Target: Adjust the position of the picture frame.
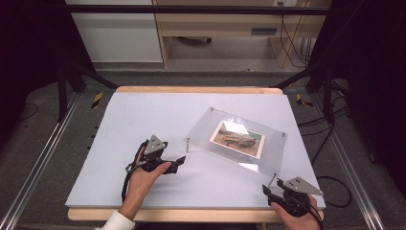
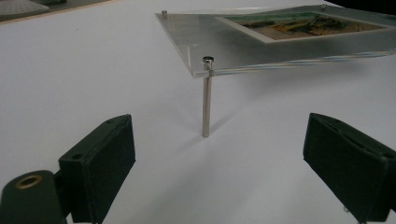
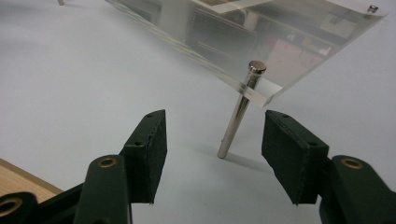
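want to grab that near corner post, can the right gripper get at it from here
Probably yes: the right gripper has open jaws, the metal post stands just ahead between them, with bare table around it.

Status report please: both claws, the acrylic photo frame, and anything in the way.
Left claw open, facing a leg pin. Right claw open, near another pin. Acrylic frame stands untouched on white table. Nothing in the way.

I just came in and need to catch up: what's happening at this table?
A person holds a gripper in each hand at a clear acrylic photo frame that stands propped on metal legs on the white table. The left gripper is open, facing the near-left leg. The right gripper is open too, lined up with the near-right leg. Neither touches it.
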Available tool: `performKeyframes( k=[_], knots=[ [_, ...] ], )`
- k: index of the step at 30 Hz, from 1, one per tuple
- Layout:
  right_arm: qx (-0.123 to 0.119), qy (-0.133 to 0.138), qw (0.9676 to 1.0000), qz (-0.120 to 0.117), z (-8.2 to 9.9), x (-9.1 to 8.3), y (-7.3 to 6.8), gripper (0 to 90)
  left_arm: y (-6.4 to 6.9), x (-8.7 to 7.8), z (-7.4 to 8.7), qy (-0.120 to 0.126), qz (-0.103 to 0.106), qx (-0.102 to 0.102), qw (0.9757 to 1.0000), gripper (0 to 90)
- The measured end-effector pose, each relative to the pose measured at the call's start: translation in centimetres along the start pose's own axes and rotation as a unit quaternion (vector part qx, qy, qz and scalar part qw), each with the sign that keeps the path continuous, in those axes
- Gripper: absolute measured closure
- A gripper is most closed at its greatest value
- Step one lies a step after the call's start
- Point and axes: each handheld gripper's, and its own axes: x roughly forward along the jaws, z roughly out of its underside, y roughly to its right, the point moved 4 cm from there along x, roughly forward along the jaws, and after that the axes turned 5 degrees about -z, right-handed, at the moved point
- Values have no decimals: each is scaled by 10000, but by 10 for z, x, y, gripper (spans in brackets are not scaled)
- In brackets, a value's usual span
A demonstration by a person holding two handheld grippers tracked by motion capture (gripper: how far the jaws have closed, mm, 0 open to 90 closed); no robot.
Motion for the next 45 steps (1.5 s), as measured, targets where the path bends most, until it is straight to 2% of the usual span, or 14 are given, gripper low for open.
performKeyframes(
  k=[7,9,15,16,19,20,23,24,27,34,38,45],
  knots=[
    [66,-15,9999,81,2,2,0,426,8,5,-1,0,19,50,10000,111],
    [189,67,9998,93,1,1,1,437,11,7,-4,31,-16,68,10000,122],
    [184,118,9997,74,1,3,1,460,17,16,-6,8,28,89,10000,180],
    [201,144,9997,69,0,4,0,475,18,20,-5,-25,-9,145,9999,184],
    [204,160,9996,59,-2,7,-2,489,17,24,-5,-36,-74,108,9999,200],
    [227,158,9996,53,-2,8,-3,492,16,25,-5,-9,-88,29,10000,210],
    [193,214,9995,140,-3,9,0,505,15,26,-6,10,-135,31,9999,235],
    [259,227,9993,140,-3,8,0,511,14,27,-6,-6,-131,20,9999,237],
    [301,292,9990,153,-3,8,3,527,13,29,-6,-12,-156,52,9999,266],
    [565,348,9978,84,-5,19,6,589,10,38,-7,-56,-291,51,9995,325],
    [567,378,9976,134,-6,22,7,622,8,39,-8,-56,-299,77,9995,347],
    [726,413,9964,116,-5,24,8,687,7,43,-7,-112,-357,110,9992,400]
  ],
)
